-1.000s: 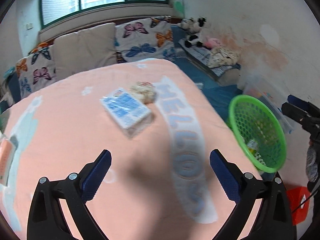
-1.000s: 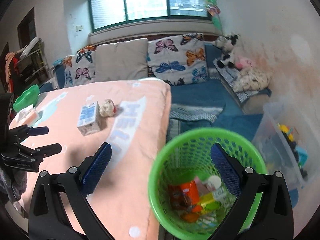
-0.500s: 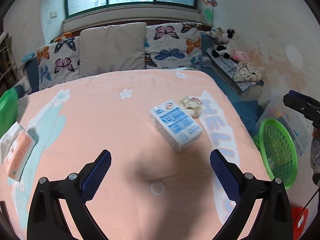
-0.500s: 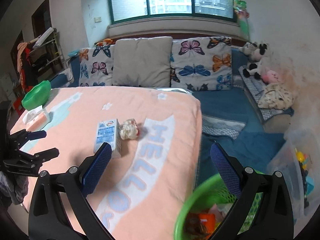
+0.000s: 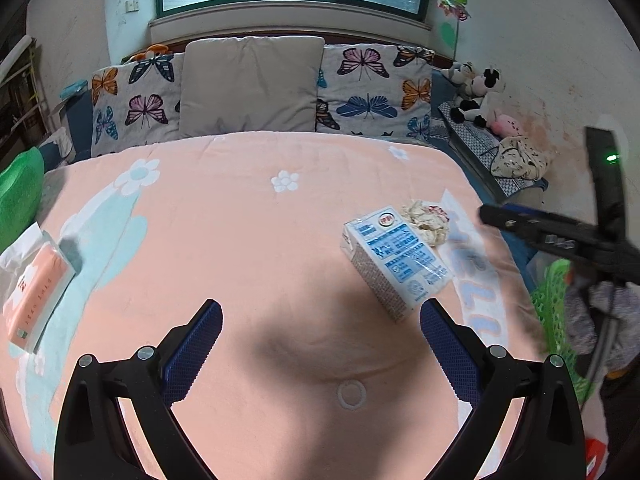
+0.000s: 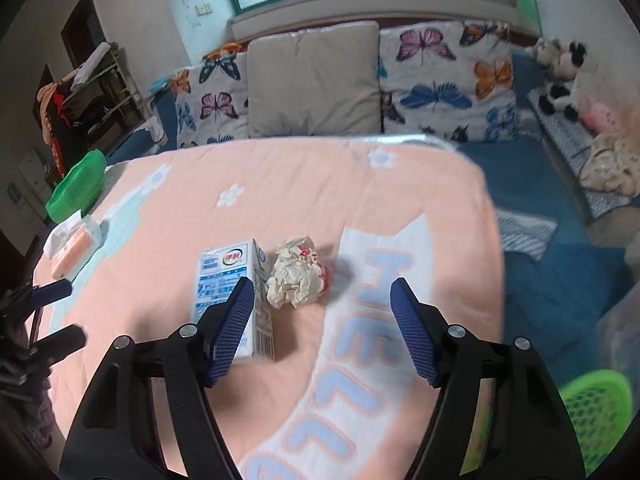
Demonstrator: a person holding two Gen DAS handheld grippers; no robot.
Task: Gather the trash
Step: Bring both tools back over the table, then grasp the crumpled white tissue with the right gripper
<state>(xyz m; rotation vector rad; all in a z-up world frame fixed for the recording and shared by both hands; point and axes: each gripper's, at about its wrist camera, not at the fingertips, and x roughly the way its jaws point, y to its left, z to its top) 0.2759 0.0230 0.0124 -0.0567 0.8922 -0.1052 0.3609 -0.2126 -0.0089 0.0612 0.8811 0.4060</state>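
Trash is seen on a pink blanket [image 6: 280, 184]: a milk carton [image 6: 224, 276] lying flat, with a crumpled paper ball [image 6: 298, 276] touching it at 3 o'clock. Above them the right gripper [image 6: 322, 312] is held, its jaws closing with nothing gripped. The left gripper [image 5: 320, 340] is spread wide and empty. A green basket [image 6: 596, 404] is seen at 4 o'clock.

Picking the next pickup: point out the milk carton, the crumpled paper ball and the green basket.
milk carton [image 6: 224, 276]: right wrist view, printed top face.
crumpled paper ball [image 6: 298, 276]: right wrist view, middle of the wad.
green basket [image 6: 596, 408]: right wrist view, mesh wall.
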